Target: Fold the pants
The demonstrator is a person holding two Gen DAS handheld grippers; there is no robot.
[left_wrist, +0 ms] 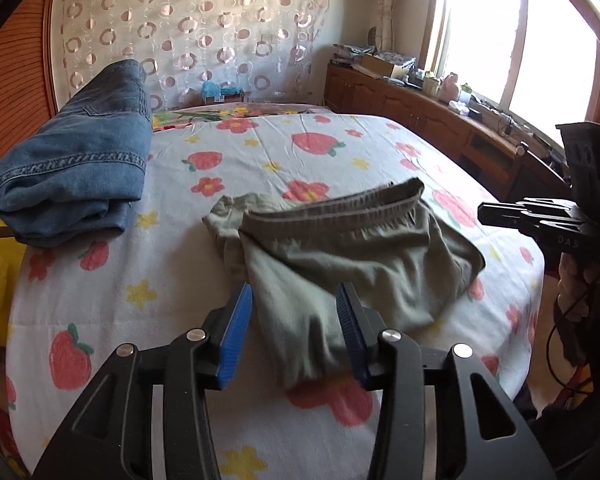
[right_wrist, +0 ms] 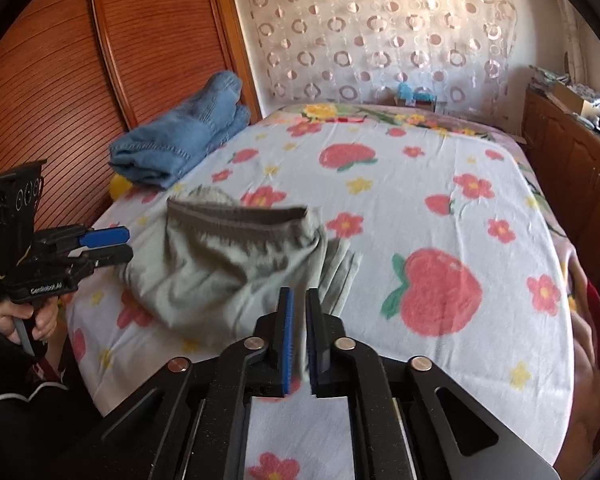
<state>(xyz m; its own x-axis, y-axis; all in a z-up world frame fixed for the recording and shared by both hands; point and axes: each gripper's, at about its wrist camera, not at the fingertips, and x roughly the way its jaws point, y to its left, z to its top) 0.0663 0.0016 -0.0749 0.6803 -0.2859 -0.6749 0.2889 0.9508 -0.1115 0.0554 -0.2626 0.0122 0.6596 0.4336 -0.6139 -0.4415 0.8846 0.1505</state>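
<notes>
Near the front edge of the bed [left_wrist: 100,280] lies the pair of grey-green pants [left_wrist: 340,248], bunched into a loose, part-folded heap on the strawberry-print sheet. Its elastic waistband [left_wrist: 332,210] faces the far side and runs left to right, so the bundle's long axis now lies across the bed, with one tongue of cloth trailing toward the near edge.

That trailing cloth passes between the jaws of the left gripper [left_wrist: 296,336], which stand well apart; the blue pads [left_wrist: 236,336] do not press on it, so nothing is held there. The right gripper [right_wrist: 300,336] is nearly shut, only a narrow slit left between its pads, and blurred cloth sits in that slit (whether it is truly pinched I cannot tell).

By my reading, a fold has just been laid down and the cloth is being let go. The next move calls for a fresh grip on two corners of the heap, then a flattening or a second fold across the waistband line.

Folded blue jeans [left_wrist: 76,168] lie well apart at the far left.
</notes>
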